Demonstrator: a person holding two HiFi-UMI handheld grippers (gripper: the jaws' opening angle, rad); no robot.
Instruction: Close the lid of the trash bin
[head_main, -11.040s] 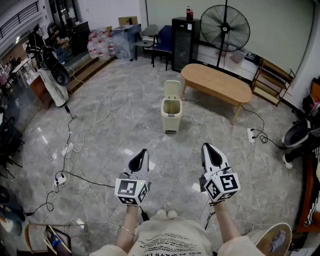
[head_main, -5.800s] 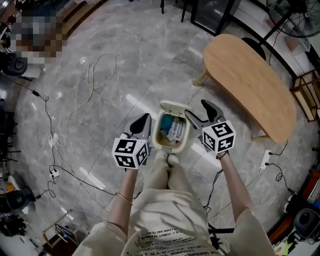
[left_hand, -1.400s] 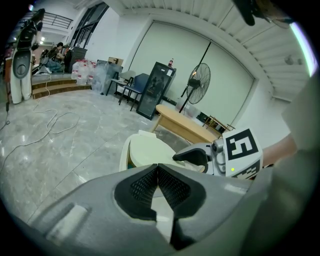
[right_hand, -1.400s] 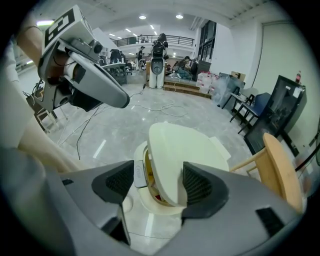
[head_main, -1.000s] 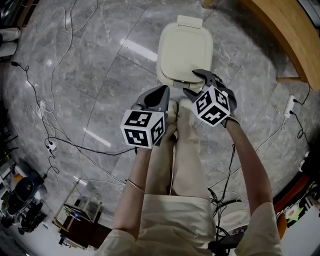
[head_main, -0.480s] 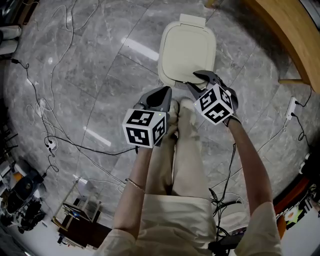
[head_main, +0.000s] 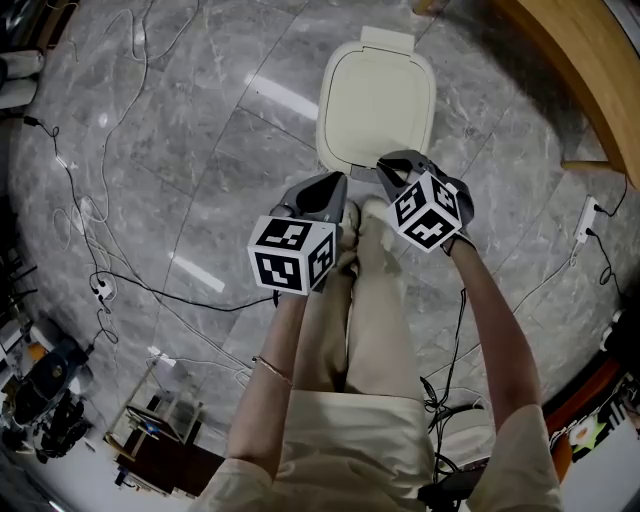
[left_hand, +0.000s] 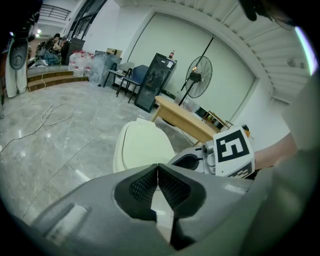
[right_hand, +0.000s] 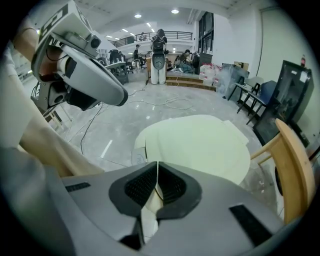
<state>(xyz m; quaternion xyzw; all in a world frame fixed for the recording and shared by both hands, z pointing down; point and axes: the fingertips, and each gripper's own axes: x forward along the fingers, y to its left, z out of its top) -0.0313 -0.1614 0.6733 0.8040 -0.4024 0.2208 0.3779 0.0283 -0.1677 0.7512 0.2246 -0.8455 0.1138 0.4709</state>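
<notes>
The cream trash bin (head_main: 375, 105) stands on the floor in front of my feet with its lid (right_hand: 200, 142) lying flat down on it. My right gripper (head_main: 386, 169) hangs over the lid's near edge. Its jaws are closing and meet at the tips, with nothing between them (right_hand: 157, 166). My left gripper (head_main: 335, 187) is held left of the bin's near edge, apart from it, shut and empty (left_hand: 158, 167). In the left gripper view the lid (left_hand: 142, 145) lies ahead, with the right gripper's marker cube (left_hand: 232, 150) beside it.
A wooden table (head_main: 590, 70) stands at the upper right, close to the bin. Cables (head_main: 100, 290) run over the grey marble floor at left, and a power strip (head_main: 585, 215) lies at right. My feet (head_main: 360, 212) are just before the bin.
The right gripper's jaws, open over the lid's near edge a second ago, have come together, and the gripper has sunk slightly. The left gripper has kept still.
</notes>
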